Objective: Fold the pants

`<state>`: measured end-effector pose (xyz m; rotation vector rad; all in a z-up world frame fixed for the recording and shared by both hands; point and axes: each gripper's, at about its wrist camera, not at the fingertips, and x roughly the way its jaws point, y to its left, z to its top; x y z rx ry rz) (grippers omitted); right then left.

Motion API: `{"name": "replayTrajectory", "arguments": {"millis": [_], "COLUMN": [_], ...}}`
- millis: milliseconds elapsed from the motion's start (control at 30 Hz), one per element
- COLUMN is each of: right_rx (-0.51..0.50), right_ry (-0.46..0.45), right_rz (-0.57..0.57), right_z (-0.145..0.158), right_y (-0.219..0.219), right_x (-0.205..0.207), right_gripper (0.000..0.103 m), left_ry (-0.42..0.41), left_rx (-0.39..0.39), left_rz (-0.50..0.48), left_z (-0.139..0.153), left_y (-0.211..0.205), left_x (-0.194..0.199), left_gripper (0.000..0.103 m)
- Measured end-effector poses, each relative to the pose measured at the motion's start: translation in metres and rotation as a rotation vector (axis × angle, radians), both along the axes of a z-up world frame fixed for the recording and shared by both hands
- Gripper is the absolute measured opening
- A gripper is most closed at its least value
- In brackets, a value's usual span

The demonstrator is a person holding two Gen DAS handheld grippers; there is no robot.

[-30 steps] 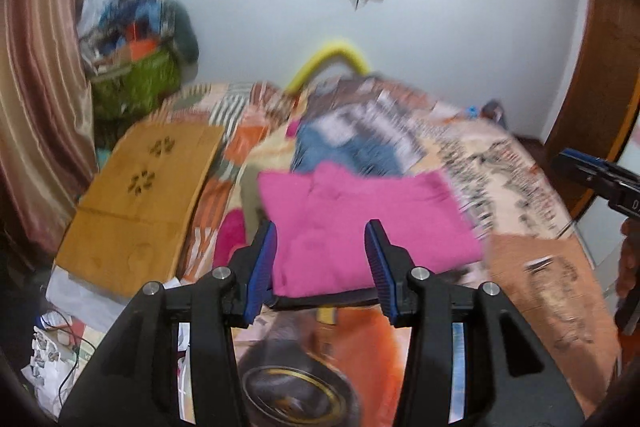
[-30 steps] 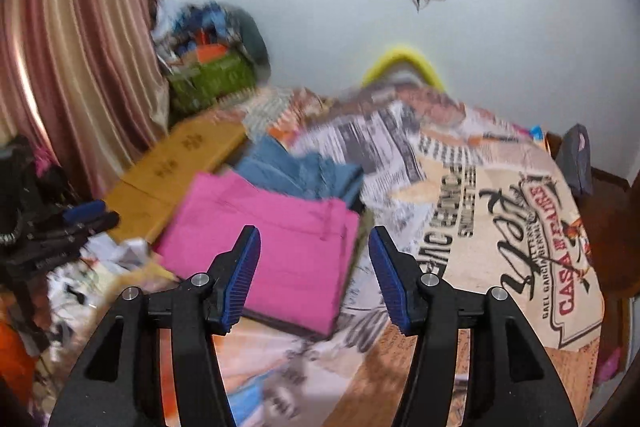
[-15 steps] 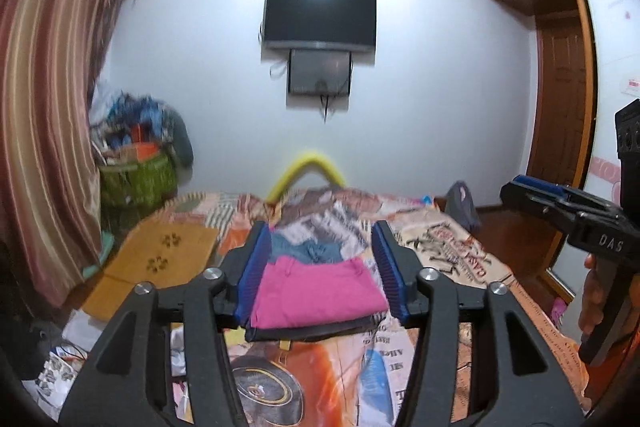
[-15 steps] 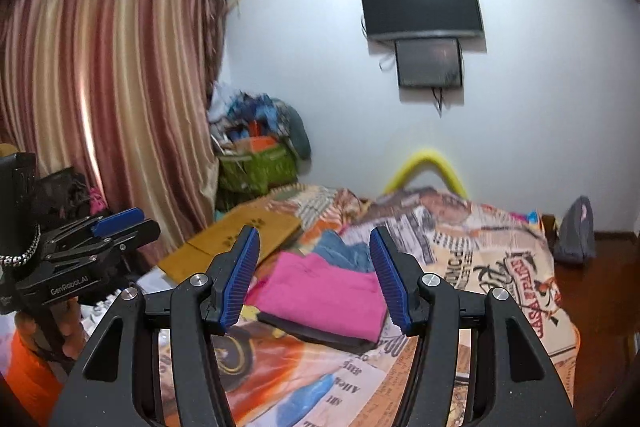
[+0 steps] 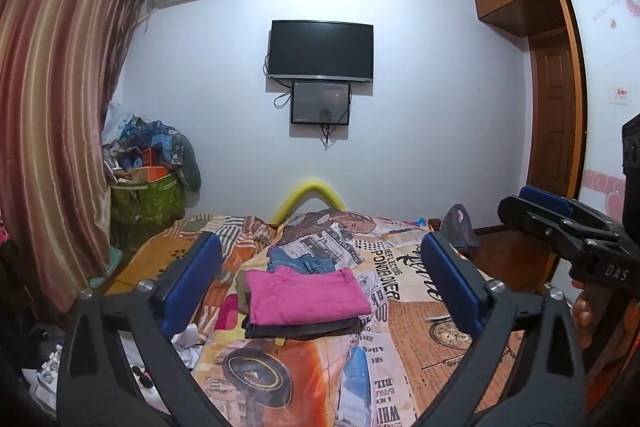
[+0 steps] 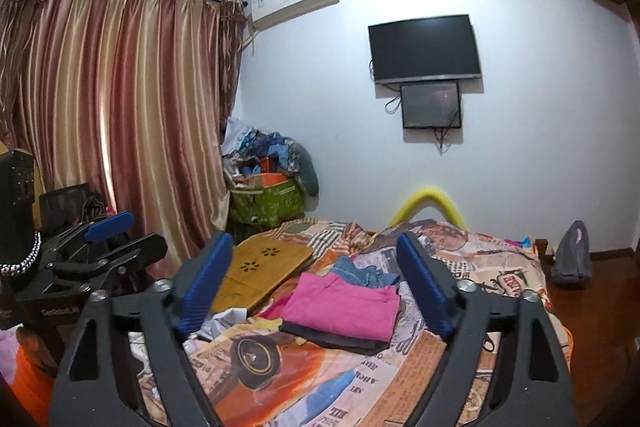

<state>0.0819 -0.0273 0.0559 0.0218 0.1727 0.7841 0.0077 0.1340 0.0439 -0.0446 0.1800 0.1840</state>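
Pulled further back and up from the bed [image 5: 404, 339] since a moment ago, both views now taking in the whole room. Left gripper [image 5: 320, 285] held level, fingers spread wide, gripping nothing. Right gripper [image 6: 316, 287] likewise raised, fingers apart and empty. Pink pants [image 5: 304, 295] lay folded flat on a dark garment [image 5: 300, 329], mid-bed, just in front of crumpled jeans [image 5: 300, 261]. Well clear of both grippers.

The bed [image 5: 404, 379], under a printed newspaper-style cover, carries 1 stack of folded clothes, pink pants [image 5: 304, 294] on top, with jeans [image 5: 298, 261] behind and a wooden board [image 6: 260, 273] alongside.
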Motion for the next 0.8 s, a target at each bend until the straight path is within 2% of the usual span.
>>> {"name": "replayTrajectory", "arguments": {"millis": [67,133,167,800], "right_rx": [0.002,0.01,0.016,0.029], "right_ry": [-0.004,0.002,0.002,0.01], "right_rz": [-0.012,-0.019,-0.032,-0.07], "right_z": [-0.001,-0.003,-0.004,-0.009], "right_y": [-0.003,-0.005,-0.006,-0.02], "right_x": [-0.004,-0.008,-0.008,-0.02], "right_gripper": [0.088,0.1,0.103,0.103], "left_ry": [0.001,0.001,0.0,-0.013], "left_rx": [0.006,0.014,0.018,0.027], "left_rz": [0.002,0.002,0.002,-0.024], "left_z": [-0.001,-0.003,-0.003,-0.008], "left_y": [-0.003,-0.004,-0.005,-0.017], "left_x": [-0.003,-0.002,-0.003,-0.01], "left_gripper": [0.102,0.102,0.102,0.103]}}
